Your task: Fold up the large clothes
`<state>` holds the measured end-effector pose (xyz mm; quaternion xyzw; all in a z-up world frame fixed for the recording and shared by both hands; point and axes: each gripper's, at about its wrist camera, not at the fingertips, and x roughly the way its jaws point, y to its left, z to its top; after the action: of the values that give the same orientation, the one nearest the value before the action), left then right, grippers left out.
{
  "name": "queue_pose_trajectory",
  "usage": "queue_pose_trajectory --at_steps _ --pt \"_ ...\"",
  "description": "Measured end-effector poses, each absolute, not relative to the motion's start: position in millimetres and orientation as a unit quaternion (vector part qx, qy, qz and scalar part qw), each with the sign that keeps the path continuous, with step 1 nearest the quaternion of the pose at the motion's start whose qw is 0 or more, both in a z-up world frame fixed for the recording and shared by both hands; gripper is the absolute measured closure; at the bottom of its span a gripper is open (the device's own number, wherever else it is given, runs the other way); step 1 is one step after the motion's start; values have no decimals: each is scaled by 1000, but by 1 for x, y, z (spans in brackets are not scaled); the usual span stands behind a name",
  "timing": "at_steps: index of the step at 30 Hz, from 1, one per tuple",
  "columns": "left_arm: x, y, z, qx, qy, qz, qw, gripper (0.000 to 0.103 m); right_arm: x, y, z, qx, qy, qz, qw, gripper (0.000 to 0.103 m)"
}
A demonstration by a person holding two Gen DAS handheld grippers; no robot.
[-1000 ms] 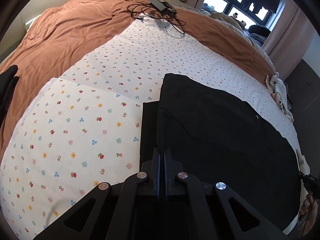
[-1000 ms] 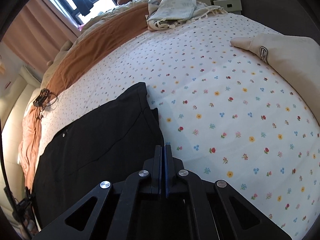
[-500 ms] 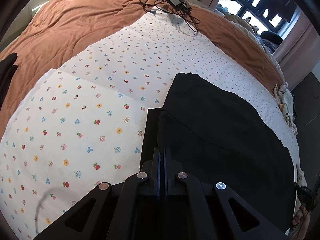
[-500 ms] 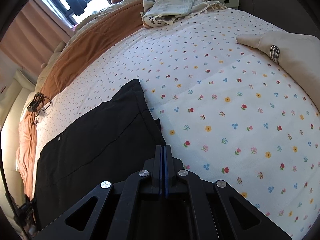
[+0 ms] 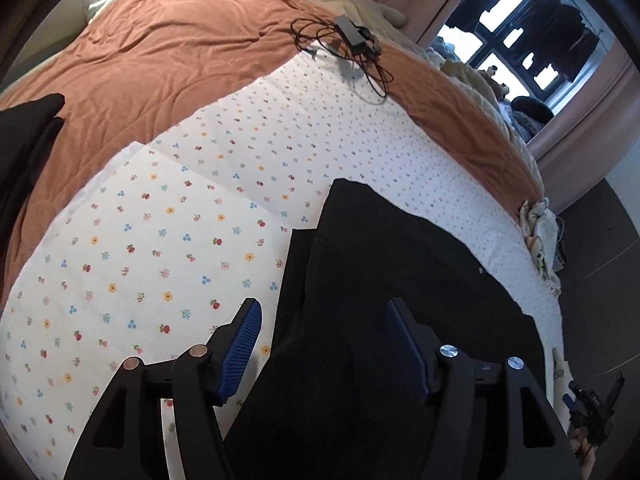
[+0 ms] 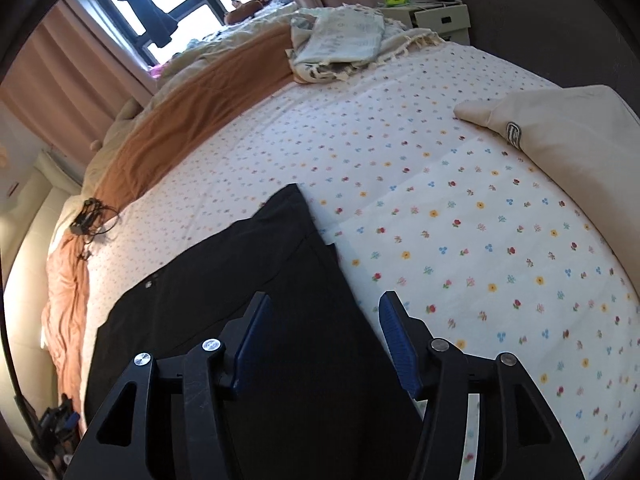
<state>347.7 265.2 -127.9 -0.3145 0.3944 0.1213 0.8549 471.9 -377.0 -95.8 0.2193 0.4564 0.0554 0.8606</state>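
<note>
A black garment (image 5: 400, 280), folded into a long flat shape, lies on the flowered bed sheet (image 5: 140, 260). My left gripper (image 5: 323, 312) hovers over its left end. Its jaws are opening, and the blue pads (image 5: 240, 352) are apart from the cloth, which lies below them. In the right wrist view the same garment (image 6: 240, 280) stretches away to the left. My right gripper (image 6: 326, 302) hangs above the garment's right end. Its jaws are opening too, and nothing is pinched between the pads (image 6: 396, 340).
A brown blanket (image 5: 180, 60) covers the far side of the bed, with a charger and tangled cable (image 5: 352, 36) on it. Dark clothing (image 5: 24, 140) lies at the left edge. A beige cushion (image 6: 560, 132) and a fringed light cloth (image 6: 344, 40) lie on the right side.
Both grippers were shut at the garment's near edge and now stand open. Both have lifted a little, leaving the black garment lying flat on the sheet.
</note>
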Motion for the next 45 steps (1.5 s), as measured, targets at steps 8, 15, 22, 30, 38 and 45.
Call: queue_pose_trajectory --at_steps 8,15,22,30,38,45 --pt "287 260 -62 -319 333 119 880 37 421 -359 -54 211 443 91 867 46" --pt "239 255 -52 -344 315 107 878 37 375 -342 -35 194 420 122 878 46" --pt "204 249 -53 -352 308 100 878 37 348 -310 -44 176 434 155 870 46" --pt "184 241 -87 -360 328 92 869 40 322 -265 -59 139 459 202 854 46" --pt "177 241 -130 -386 352 86 848 52 311 -216 -72 94 477 244 839 46" --pt "180 242 -164 -413 372 79 827 60 308 -177 -87 56 500 275 819 48"
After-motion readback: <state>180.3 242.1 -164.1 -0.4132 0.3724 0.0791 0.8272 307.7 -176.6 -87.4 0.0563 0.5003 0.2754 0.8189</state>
